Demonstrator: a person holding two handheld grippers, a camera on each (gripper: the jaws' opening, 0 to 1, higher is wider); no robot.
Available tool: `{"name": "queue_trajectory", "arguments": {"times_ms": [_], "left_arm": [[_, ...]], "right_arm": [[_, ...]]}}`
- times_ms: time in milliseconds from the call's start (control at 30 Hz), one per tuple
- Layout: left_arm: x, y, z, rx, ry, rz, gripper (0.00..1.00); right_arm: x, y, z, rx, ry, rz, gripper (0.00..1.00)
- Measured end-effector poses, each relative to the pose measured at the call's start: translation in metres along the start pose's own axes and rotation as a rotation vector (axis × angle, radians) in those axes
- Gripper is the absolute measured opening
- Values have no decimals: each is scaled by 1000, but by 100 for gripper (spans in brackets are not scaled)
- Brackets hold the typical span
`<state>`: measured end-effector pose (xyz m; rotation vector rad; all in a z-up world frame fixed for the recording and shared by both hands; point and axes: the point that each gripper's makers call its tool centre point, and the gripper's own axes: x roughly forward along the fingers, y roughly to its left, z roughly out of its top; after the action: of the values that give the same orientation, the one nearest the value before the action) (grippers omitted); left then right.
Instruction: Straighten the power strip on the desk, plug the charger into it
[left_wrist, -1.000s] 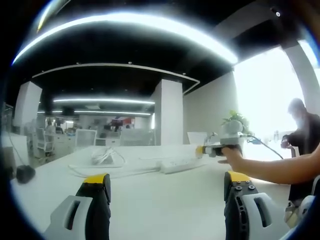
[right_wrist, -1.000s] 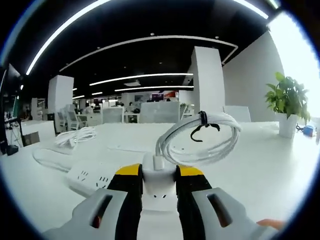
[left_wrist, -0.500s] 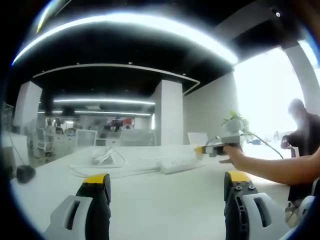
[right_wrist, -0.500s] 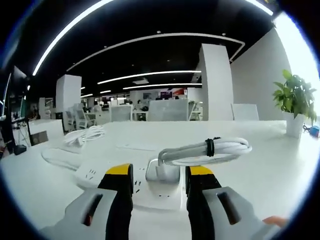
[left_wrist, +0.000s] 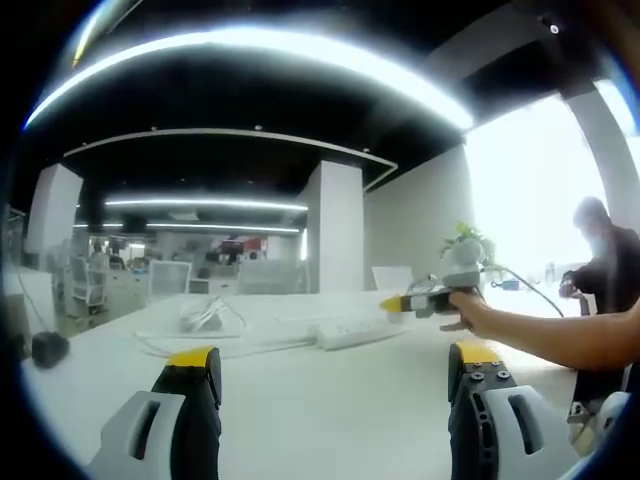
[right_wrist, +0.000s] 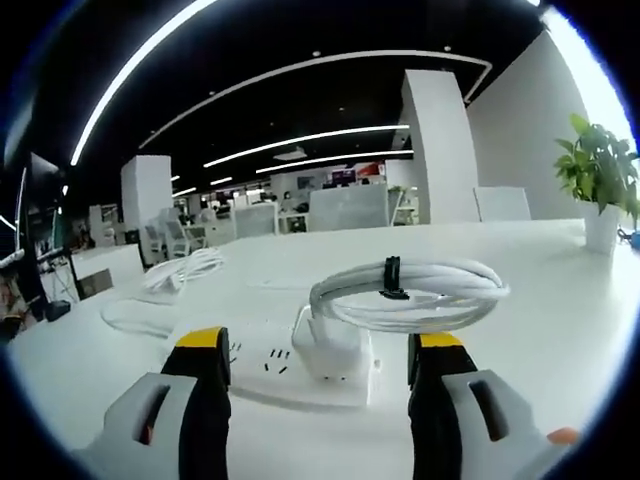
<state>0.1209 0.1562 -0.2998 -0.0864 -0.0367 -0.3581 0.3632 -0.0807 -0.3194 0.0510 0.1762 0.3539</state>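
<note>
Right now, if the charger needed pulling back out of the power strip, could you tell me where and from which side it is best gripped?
Grip the charger by its white block body, coming down from above with one jaw on each flat side. It stands upright in the power strip, and the bundled cable leaves its top, so close below the coil rather than on it.
</note>
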Motion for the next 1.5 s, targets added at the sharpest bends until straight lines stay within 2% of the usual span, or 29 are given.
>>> {"name": "queue_trajectory", "arguments": {"times_ms": [233, 367, 667, 800, 967, 1133, 1200, 1300, 1367, 1500], "left_arm": [[-2, -2, 1, 2, 0, -1, 97], [-3, -3, 2, 2, -4, -2, 97], [-2, -3, 2, 5, -4, -3, 97], [-2, -3, 3, 7, -3, -5, 97], [0, -3, 1, 6, 2, -6, 97], [2, -3, -1, 4, 7, -10, 97], [3, -3, -2, 3, 9, -13, 97], [3, -3, -3, 3, 11, -13, 97], [4, -3, -3, 3, 12, -13, 97], [3, -1, -4, 4, 16, -9, 97]], "right_arm": [[0, 6, 1, -7, 18, 51, 92], [-5, 5, 2, -32, 31, 74, 99], [-21, -3, -2, -116, 66, 95, 100], [-31, -8, 1, -139, 60, 97, 100], [-44, -4, 6, -151, 51, 150, 100], [-55, -3, 15, -266, 40, 195, 100], [-58, -1, 23, -351, 24, 229, 100], [-61, 0, 26, -455, 47, 247, 100], [-64, 3, 28, -546, 64, 284, 100], [-69, 9, 39, -674, 57, 343, 100]]}}
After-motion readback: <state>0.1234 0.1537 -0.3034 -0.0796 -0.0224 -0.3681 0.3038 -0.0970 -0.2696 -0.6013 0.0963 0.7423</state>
